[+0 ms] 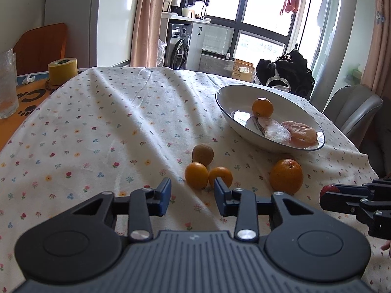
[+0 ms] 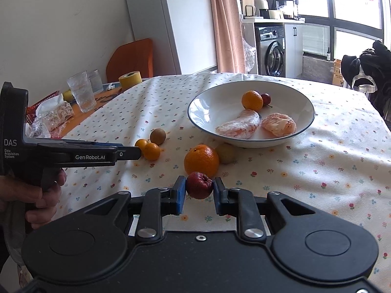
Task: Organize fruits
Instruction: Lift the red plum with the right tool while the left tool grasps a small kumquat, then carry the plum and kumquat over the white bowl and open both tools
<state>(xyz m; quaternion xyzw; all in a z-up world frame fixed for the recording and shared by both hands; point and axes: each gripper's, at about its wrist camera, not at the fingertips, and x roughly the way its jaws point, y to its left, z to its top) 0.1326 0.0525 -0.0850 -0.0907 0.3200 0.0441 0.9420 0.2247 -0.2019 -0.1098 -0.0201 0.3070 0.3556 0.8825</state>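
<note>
Right hand-held gripper (image 2: 199,191): clamped on red fruit (image 2: 199,185). Left hand-held gripper (image 1: 192,194): jaws apart, empty, above tabletop (image 1: 97,122).

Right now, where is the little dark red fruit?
The little dark red fruit is pinched in the right tool, just in front of the big orange on the flowery tablecloth.
</note>
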